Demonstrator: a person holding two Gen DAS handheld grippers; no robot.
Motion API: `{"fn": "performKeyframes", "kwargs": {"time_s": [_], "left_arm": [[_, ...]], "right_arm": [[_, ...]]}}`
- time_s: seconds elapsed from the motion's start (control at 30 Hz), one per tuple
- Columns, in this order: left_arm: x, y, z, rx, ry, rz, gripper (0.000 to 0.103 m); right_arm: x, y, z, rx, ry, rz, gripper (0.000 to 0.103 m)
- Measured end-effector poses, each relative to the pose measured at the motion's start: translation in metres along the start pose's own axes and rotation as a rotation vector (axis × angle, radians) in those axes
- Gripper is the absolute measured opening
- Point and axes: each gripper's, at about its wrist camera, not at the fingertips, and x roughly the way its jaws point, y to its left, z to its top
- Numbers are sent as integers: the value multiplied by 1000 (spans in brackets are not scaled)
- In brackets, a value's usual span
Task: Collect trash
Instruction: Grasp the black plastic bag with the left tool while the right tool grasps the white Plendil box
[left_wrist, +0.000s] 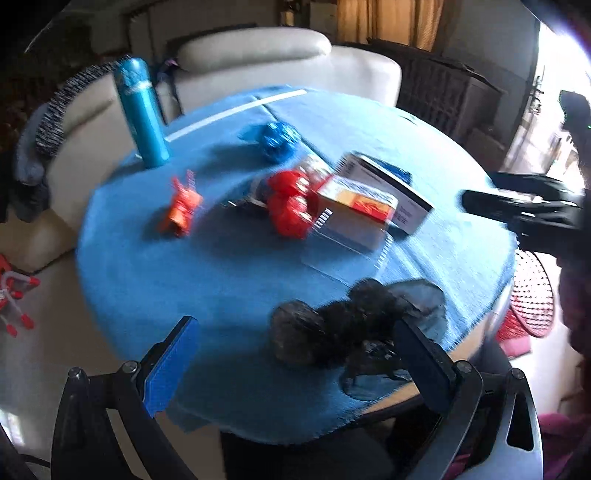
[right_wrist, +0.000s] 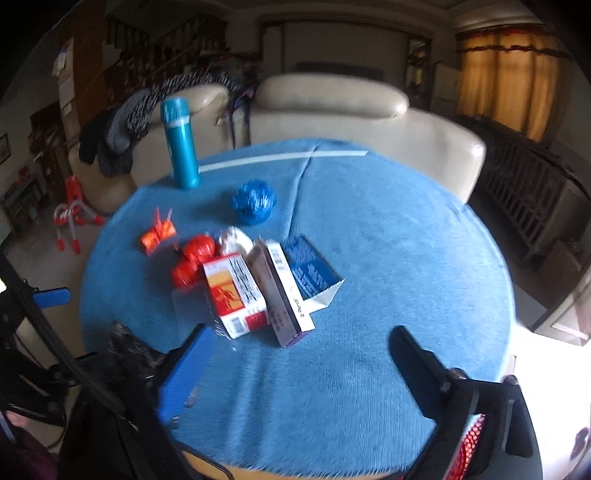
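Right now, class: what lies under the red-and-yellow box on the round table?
The red-and-yellow box rests partly on a clear plastic tray, which lies on the blue cloth. What the box covers is hidden, and so is the tabletop under the cloth.

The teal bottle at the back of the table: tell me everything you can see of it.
The teal bottle is a tall, slim cylinder with a glossy, metallic-looking finish. A pale band runs around it below a cap of the same colour, which is on. It stands upright on the blue tablecloth near the far left edge, in front of the cream sofa. Nothing else touches it; the crumpled blue wrapper lies apart, nearer the middle.
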Motion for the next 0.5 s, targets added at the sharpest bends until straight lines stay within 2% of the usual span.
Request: {"fn": "performKeyframes", "kwargs": {"time_s": [0.07,0.13,0.3,0.33,0.37,0.4,0.47,0.5], "left_arm": [[5,-1,-1,-4,12,-59,103],[9,-2,0,-1,14,-94,103],[25,-4,4,-5,30,-153,103],[26,-3,4,-11,37,-168,103],[29,-3,4,-15,43,-185,99],[31,-3,3,-16,51,-201,96],[37,-2,2,-24,74,-221,79],[41,-1,1,-28,85,-231,74]], "right_arm": [[23,-7,-1,-6,55,26,66],[46,-12,-3,-1,107,50,57],[87,-19,0,-1,149,106,56],[94,-17,1,-7,156,130,51],[99,-16,2,-9,162,158,39],[102,-14,3,-10,169,180,36],[107,-8,5,-25,174,213,22],[107,-5,6,-34,171,219,21]]}}
